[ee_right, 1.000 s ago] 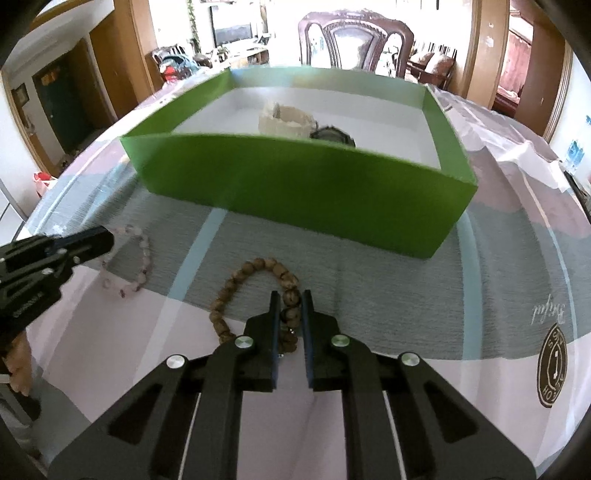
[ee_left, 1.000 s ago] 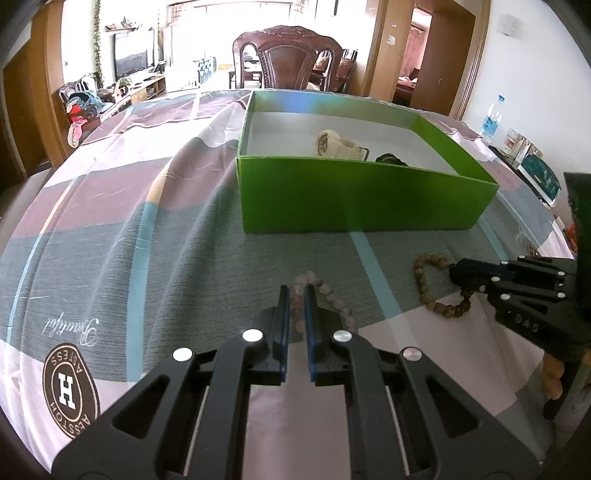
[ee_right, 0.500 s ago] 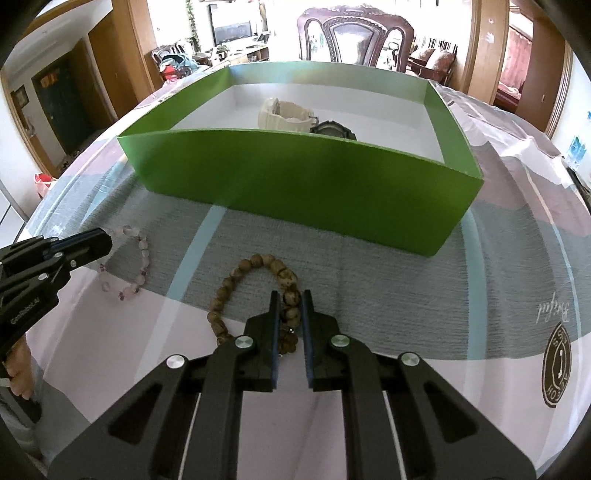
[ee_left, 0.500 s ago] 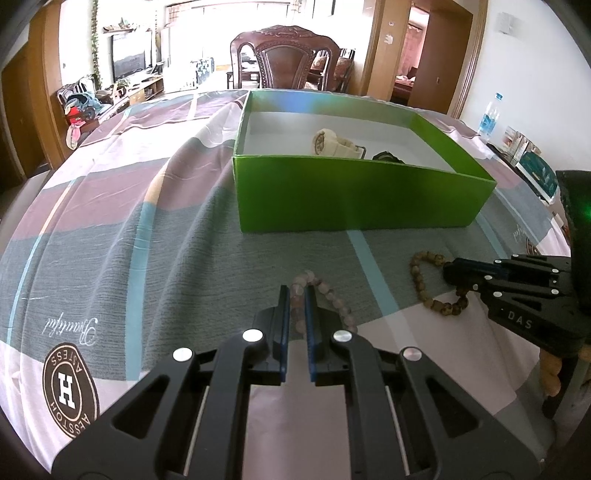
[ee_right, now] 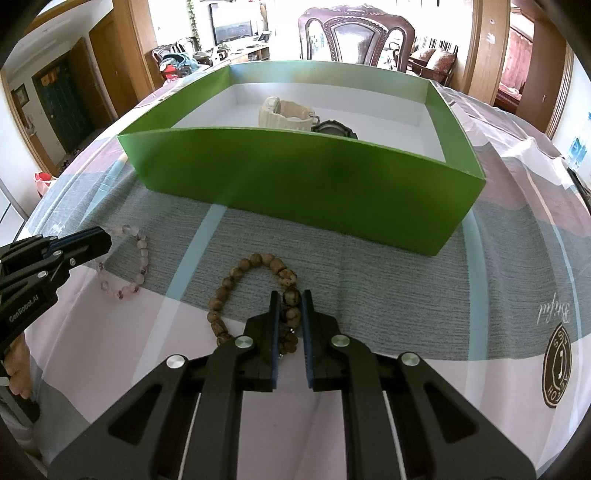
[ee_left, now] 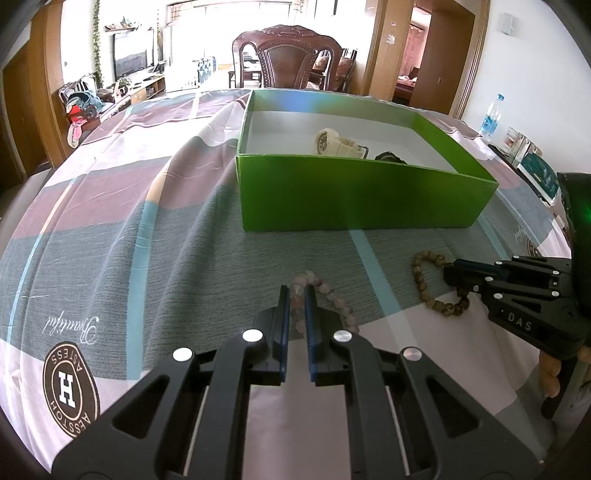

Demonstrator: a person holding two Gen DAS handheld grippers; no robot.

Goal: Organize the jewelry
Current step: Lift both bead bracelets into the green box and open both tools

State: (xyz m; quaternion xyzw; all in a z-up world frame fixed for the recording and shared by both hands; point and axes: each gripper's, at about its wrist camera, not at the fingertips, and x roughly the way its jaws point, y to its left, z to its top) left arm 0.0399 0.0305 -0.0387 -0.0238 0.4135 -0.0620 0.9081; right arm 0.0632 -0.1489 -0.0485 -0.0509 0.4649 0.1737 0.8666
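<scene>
Pink beads (ee_left: 325,295) sit pinched in the left tool (ee_left: 296,295), brown beads (ee_right: 255,291) in the right tool (ee_right: 290,301), ready to lift into the green box (ee_right: 295,177).

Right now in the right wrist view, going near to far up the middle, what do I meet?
Right gripper → brown bracelet → green box → white watch → chair.

Green box (ee_right: 303,184): smooth matt card. Brown bracelet (ee_right: 236,275): rough wooden beads. Pink bracelet (ee_right: 142,251): glossy translucent beads. Tablecloth (ee_left: 110,240): woven cloth.
</scene>
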